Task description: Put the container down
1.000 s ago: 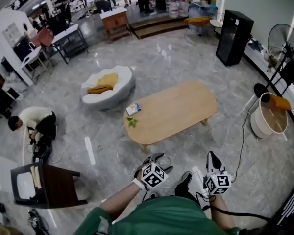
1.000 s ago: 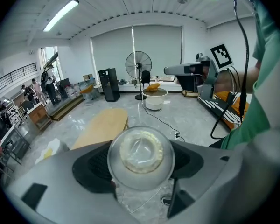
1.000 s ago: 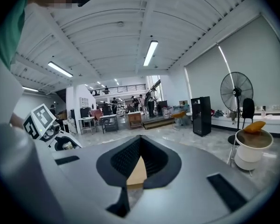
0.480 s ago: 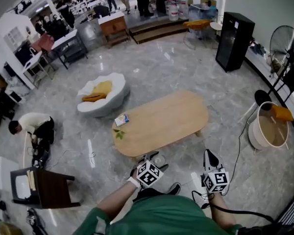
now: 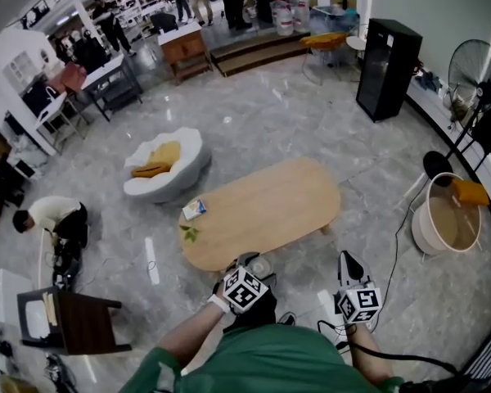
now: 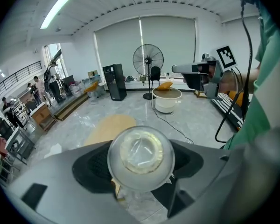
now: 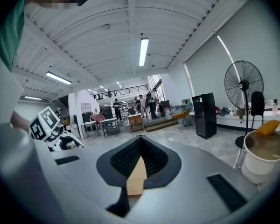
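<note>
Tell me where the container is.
The container sits clamped in the left gripper, centre of the left gripper view; in the head view it is low centre-left, at the near edge of the wooden table.

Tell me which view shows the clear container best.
The left gripper view: the clear container fills the middle, clamped in the left gripper. The head view shows only a small round glimpse ahead of that gripper, by the edge of the wooden table. In the right gripper view it is too small to make out.
</note>
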`<action>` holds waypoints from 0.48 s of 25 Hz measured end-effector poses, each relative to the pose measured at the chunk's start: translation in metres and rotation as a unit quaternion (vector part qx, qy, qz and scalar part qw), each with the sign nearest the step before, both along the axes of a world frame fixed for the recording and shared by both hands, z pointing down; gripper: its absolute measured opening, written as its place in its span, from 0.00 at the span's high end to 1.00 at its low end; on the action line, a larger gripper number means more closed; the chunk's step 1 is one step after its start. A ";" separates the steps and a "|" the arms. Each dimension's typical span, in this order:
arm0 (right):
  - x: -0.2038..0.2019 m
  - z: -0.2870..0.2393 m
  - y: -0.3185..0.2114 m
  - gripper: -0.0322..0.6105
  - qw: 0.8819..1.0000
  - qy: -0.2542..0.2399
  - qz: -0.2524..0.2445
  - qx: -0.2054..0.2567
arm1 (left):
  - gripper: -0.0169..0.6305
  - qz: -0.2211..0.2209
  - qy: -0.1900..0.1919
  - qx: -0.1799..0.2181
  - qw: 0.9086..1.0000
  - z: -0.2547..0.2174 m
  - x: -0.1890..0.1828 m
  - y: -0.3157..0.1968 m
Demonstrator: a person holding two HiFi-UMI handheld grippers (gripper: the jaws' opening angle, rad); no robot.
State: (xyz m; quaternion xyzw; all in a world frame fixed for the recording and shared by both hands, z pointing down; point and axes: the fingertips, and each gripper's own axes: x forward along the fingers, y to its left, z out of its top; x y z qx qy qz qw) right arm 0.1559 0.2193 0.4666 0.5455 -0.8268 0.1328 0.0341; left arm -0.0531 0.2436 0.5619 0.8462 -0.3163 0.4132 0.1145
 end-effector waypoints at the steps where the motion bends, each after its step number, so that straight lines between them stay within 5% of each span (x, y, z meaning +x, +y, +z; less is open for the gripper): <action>1: 0.004 0.001 -0.002 0.93 1.000 0.001 0.002 -0.001 | 0.44 0.001 -0.001 -0.003 1.000 0.002 0.002 -0.003; 12: 0.033 0.014 -0.091 0.93 0.999 0.023 0.045 -0.009 | 0.44 0.019 0.012 -0.012 1.000 0.035 0.017 -0.117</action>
